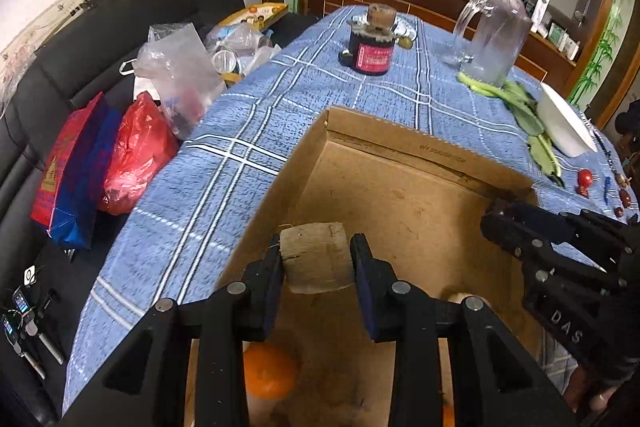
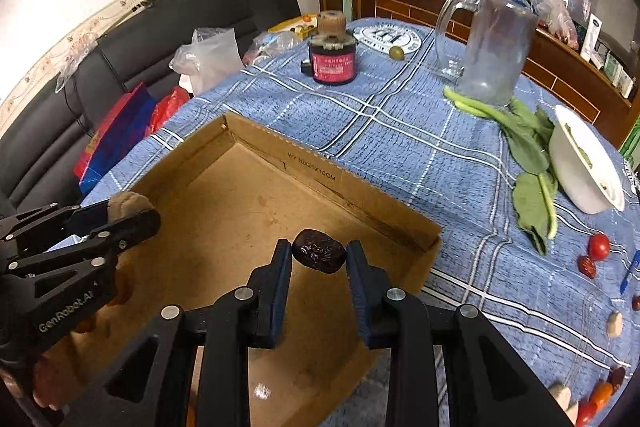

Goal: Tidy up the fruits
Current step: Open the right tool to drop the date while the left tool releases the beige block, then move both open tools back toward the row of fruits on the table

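An open cardboard box lies on the blue checked tablecloth. My left gripper is shut on a beige, cut chunk and hangs over the box's left part. An orange lies in the box below it. In the right wrist view my right gripper is shut on a dark wrinkled date above the box, near its right wall. The left gripper with its chunk shows at the left there; the right gripper shows at the right edge of the left wrist view.
Beyond the box stand a black-and-red tin and a glass jug. Leafy greens and a tipped white bowl lie at the right, with a cherry tomato, a red date and several small pieces. Bags sit on the sofa.
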